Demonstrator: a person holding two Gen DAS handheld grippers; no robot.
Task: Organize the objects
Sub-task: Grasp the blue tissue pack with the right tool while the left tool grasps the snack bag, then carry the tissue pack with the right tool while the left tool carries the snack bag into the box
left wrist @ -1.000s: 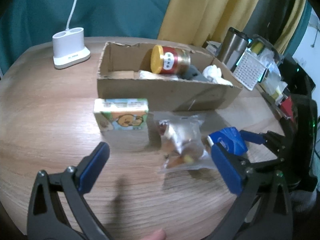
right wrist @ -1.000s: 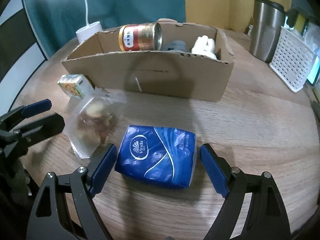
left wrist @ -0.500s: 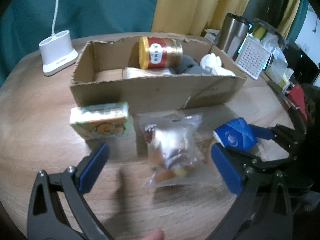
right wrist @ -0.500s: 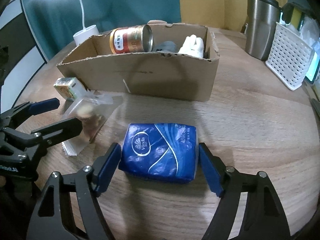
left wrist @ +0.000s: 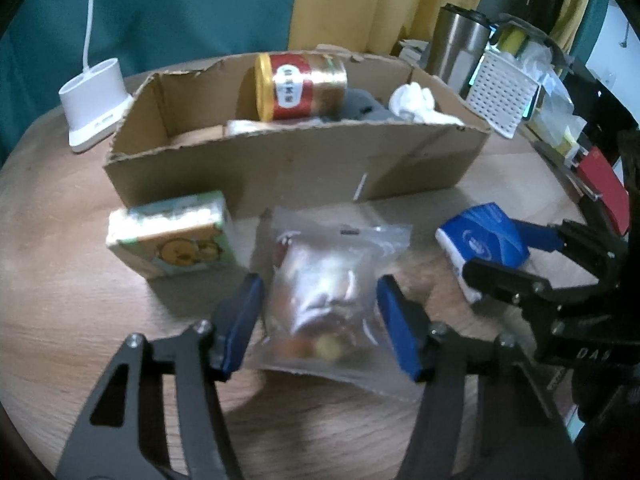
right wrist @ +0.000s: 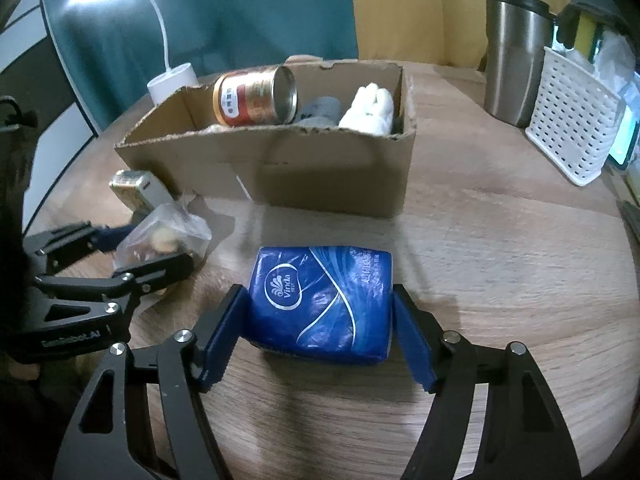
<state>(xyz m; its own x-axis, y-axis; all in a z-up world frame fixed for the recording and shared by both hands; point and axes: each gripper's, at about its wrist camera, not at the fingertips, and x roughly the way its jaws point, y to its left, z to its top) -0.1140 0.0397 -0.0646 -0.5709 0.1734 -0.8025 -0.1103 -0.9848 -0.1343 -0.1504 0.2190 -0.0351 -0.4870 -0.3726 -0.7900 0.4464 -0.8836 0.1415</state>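
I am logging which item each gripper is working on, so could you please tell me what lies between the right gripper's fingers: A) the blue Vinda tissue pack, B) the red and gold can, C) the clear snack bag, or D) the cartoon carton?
A: the right gripper has a finger on either side of the blue Vinda tissue pack on the wooden table.

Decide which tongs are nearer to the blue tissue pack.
Right. The right tongs straddle the blue tissue pack, one finger on each side. The left tongs sit beside it, around the clear snack bag.
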